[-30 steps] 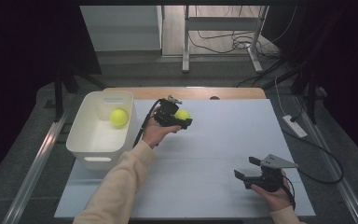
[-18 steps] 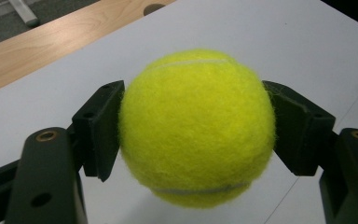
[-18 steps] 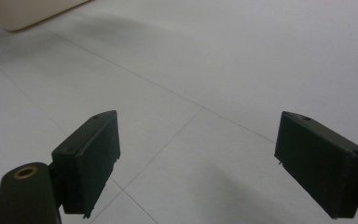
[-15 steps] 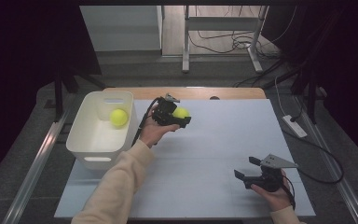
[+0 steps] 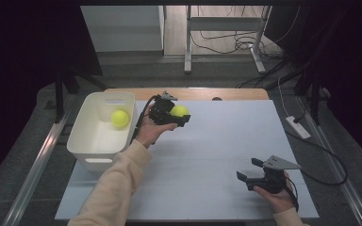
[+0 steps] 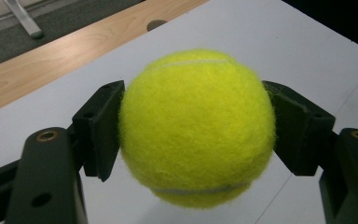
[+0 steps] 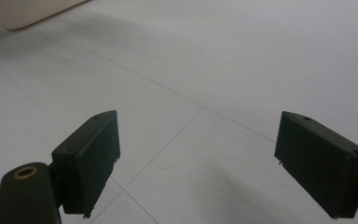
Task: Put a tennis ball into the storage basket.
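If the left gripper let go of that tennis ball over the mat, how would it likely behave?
The tennis ball is round, so it would probably roll across the flat mat. Its fuzzy felt likely keeps it from slipping between the left gripper pads.

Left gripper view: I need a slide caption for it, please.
Left gripper clamps a yellow tennis ball above the pale table mat.

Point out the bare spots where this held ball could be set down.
The grey mat is bare between the left gripper, shut on a tennis ball, and the open right gripper. Its far right stretch is free too. The white bin has bare floor in front of the second ball.
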`<state>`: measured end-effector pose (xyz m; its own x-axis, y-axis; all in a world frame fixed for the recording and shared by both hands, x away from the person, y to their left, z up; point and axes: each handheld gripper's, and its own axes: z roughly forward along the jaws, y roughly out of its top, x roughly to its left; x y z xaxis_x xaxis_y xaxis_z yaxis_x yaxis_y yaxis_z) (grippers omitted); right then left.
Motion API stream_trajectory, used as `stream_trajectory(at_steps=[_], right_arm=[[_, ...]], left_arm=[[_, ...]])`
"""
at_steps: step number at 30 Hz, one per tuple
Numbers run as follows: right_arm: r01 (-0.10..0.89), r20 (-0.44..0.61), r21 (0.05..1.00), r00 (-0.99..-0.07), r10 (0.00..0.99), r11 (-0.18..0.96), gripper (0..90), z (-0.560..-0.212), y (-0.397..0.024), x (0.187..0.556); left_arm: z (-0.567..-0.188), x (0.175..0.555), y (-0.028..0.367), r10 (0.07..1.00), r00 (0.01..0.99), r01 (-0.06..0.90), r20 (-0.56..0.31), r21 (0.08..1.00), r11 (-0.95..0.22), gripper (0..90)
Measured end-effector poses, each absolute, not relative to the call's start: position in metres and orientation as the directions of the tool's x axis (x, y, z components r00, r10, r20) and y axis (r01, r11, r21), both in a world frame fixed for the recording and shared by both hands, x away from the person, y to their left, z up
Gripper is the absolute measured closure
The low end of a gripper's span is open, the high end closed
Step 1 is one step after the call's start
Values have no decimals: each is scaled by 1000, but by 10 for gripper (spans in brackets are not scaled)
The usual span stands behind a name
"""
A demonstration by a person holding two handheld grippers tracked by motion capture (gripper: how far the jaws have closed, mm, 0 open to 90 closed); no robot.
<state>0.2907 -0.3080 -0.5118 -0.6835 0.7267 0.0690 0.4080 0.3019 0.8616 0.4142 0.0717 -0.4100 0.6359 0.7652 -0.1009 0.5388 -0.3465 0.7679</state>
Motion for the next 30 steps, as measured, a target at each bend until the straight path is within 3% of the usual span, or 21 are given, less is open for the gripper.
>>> stream_trajectory(at_steps=[30], right_arm=[[404,68,864,-684,726,300,142,-511,-308,290]], left_arm=[[-382,401,89,772,629,512,-90,796,-324,271]])
